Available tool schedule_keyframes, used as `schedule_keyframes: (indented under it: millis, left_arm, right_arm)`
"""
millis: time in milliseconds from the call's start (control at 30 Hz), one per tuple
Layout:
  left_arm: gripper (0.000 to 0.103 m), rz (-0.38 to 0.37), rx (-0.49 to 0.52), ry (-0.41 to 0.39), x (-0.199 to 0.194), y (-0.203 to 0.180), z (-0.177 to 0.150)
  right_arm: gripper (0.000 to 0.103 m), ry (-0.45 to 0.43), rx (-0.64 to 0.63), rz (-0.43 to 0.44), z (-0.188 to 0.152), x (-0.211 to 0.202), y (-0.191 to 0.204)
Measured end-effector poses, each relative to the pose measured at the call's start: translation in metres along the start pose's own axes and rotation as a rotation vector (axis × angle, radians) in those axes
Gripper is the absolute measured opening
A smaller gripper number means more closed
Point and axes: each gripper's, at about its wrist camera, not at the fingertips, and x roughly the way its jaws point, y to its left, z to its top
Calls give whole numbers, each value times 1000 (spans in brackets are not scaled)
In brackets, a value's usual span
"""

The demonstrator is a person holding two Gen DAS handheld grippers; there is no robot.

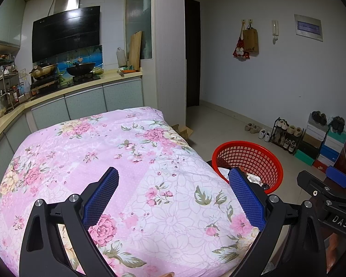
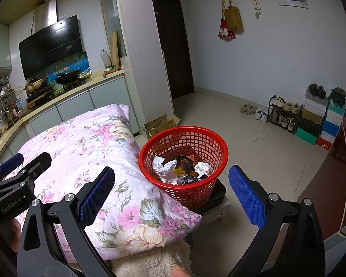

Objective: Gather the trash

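**Two open claws over a cleared quilt, trash in the red basket**

Both claws are held low and level, pointing forward across the room, each with its blue-padded fingers spread wide and nothing between them. The left claw (image 1: 173,184) hovers above the pink floral quilt (image 1: 108,152), whose top shows only its printed flowers. The right claw (image 2: 171,180) sits to the right of the left one, its fingers framing the red mesh basket (image 2: 205,138) from a little above. Each claw's black frame shows at the edge of the other's view, so the two are side by side and near each other, not touching.

Inside the basket lies the crumpled trash (image 2: 182,169): white paper wads, dark wrappers and a scrap of yellow and orange. The basket stands upright on a dark flat block on a low stool (image 2: 215,212), just beside the quilt's right corner, its rim touching or nearly touching the fabric. A fluffy cream cloth (image 2: 150,263) pokes out below the quilt's near edge, and a fingertip shows at the bottom of the right wrist view.
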Motion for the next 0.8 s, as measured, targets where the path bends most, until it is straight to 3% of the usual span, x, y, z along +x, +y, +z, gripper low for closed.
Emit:
schedule_keyframes:
  millis: [800]
  left_arm:
    - [93, -9, 9, -3, 1, -1, 1]
  right_arm:
    - [96, 5, 4, 2, -3, 2, 2]
